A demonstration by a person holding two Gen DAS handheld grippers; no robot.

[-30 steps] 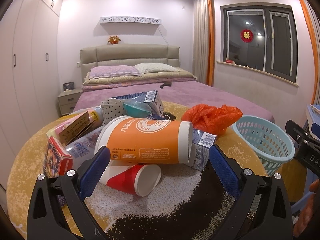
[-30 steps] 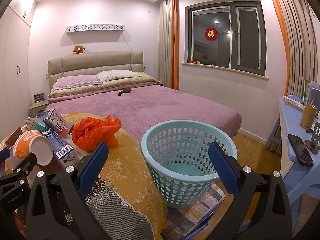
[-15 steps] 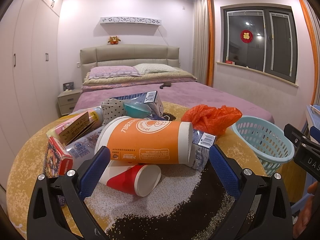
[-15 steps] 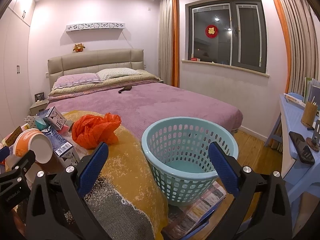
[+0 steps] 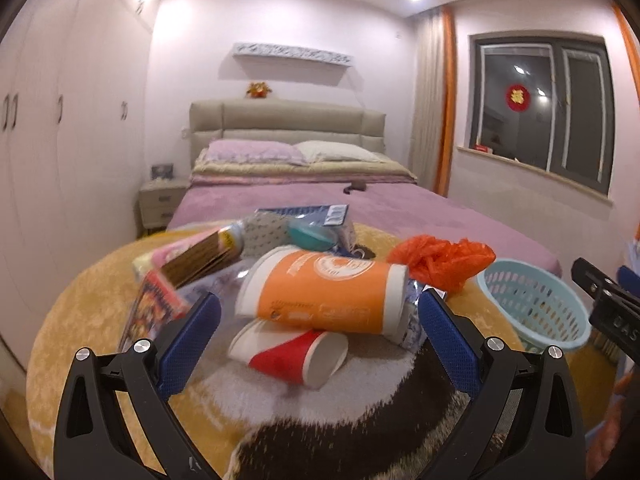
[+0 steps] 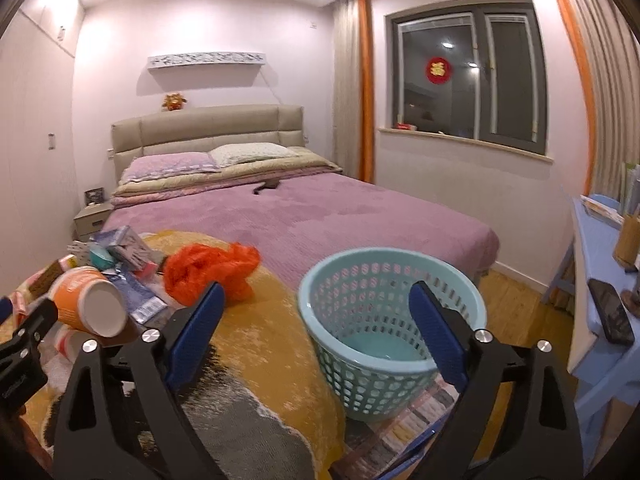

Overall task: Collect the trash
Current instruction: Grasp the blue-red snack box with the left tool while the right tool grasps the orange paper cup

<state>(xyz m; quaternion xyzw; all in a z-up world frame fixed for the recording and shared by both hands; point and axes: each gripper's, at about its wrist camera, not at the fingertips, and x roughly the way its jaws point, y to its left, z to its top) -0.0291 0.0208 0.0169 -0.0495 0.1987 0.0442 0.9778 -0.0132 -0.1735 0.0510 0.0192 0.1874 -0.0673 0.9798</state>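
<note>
A pile of trash lies on a round yellow rug-covered table [image 5: 80,320]. A big orange paper cup [image 5: 324,296] lies on its side on a red-and-white paper cup [image 5: 292,354]. An orange plastic bag [image 5: 440,260] sits to the right; it also shows in the right wrist view [image 6: 208,268]. Boxes and wrappers [image 5: 188,264] lie left and behind. My left gripper [image 5: 316,336] is open and empty, its jaws either side of the cups. My right gripper [image 6: 316,332] is open and empty in front of the teal basket [image 6: 384,328].
A bed with a purple cover [image 6: 304,216] stands behind the table. A blue desk [image 6: 604,280] with a phone [image 6: 612,312] is at the right. The basket also shows in the left wrist view [image 5: 536,304], beyond the table's right edge.
The left gripper has pulled back and tilted up a little, so the trash pile sits lower and smaller. The right gripper's view has shifted slightly. Both stay open.
</note>
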